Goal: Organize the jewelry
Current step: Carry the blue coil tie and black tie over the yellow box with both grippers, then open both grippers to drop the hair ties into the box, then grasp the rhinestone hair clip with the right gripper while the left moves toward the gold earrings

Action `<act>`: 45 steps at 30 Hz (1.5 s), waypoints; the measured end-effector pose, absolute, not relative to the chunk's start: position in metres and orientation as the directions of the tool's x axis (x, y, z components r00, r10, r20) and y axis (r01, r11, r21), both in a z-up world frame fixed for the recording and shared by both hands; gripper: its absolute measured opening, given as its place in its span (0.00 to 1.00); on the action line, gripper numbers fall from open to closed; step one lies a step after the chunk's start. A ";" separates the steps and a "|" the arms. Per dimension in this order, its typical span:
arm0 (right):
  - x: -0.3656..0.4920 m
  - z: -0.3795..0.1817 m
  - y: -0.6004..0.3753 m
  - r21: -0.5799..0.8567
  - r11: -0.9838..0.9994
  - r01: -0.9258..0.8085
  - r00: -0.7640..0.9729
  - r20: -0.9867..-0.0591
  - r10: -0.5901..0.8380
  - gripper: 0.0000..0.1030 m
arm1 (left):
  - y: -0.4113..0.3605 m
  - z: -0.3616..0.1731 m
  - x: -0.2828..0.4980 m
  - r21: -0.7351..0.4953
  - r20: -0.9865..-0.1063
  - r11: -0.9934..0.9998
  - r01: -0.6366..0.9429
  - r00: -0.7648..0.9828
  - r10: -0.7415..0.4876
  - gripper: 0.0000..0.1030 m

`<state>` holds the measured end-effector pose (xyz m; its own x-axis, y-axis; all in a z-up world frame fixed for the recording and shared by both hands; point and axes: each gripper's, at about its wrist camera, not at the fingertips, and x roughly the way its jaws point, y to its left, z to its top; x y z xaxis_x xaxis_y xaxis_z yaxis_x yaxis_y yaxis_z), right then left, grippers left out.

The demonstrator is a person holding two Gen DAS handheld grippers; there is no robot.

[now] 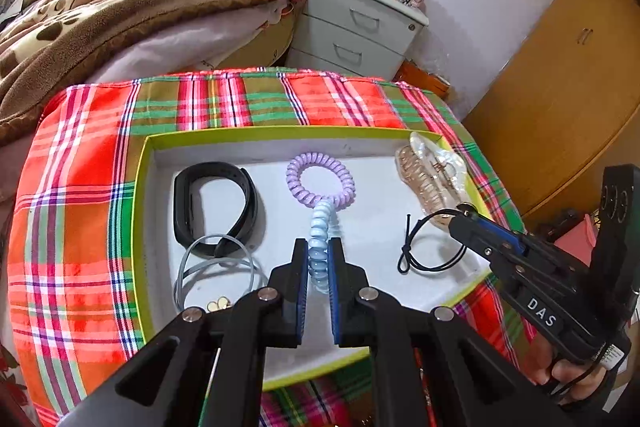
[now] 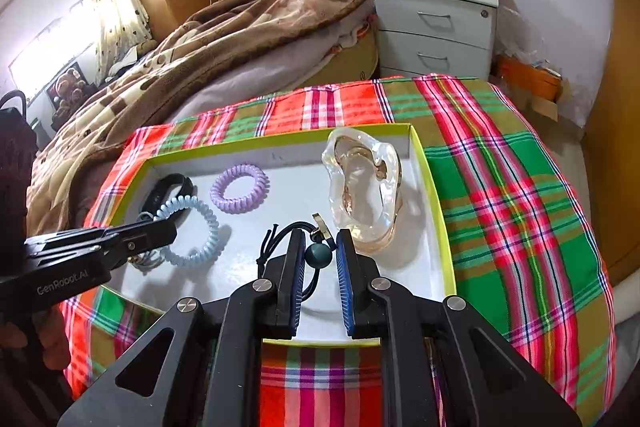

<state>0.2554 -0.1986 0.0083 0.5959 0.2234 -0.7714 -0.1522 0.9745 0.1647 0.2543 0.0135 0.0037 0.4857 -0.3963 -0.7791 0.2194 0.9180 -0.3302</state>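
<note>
- Left gripper (image 1: 318, 255): jaws clamped on the blue coil hair tie (image 1: 320, 247), above the tray's (image 1: 240, 134) centre.
- Right gripper (image 2: 320, 251): jaws closed on the black elastic hair tie (image 2: 280, 239), bead between the pads, at 7 o'clock from the clear hair claw (image 2: 362, 187).
- Step: placing both ties in the tray.
- Next move probably requires lowering and opening the jaws clear of the purple coil hair tie (image 1: 320, 181).

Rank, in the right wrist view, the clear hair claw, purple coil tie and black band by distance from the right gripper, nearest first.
1. Clear hair claw: just ahead and right of the right gripper, near the tray's right wall.
2. Purple coil tie: ahead and left, mid-tray.
3. Black band: far left corner.
</note>
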 end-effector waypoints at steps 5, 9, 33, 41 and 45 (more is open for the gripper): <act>0.258 0.001 -0.199 0.134 0.980 -0.146 0.583 -0.789 0.194 0.16 | 0.014 -0.004 0.261 -0.306 -0.798 0.932 0.197 0.481 -0.363 0.10; 0.256 -0.001 -0.199 0.128 0.980 -0.152 0.568 -0.800 0.193 0.16 | 0.013 -0.008 0.263 -0.283 -0.810 0.941 0.186 0.479 -0.338 0.10; 0.255 -0.004 -0.198 0.089 0.987 -0.133 0.563 -0.813 0.149 0.23 | 0.006 -0.007 0.261 -0.241 -0.817 0.952 0.190 0.489 -0.305 0.32; 0.245 0.005 -0.202 0.106 0.986 -0.128 0.588 -0.792 0.162 0.37 | 0.007 0.007 0.245 -0.206 -0.800 0.959 0.194 0.531 -0.280 0.37; 0.238 0.011 -0.203 0.113 0.985 -0.131 0.601 -0.781 0.169 0.37 | 0.010 0.015 0.234 -0.223 -0.784 0.954 0.199 0.545 -0.297 0.38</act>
<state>0.2383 -0.2032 0.0106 0.6008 0.1693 -0.7813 -0.1307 0.9850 0.1129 0.2344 0.0101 0.0150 0.5448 -0.2969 -0.7842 0.1988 0.9543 -0.2231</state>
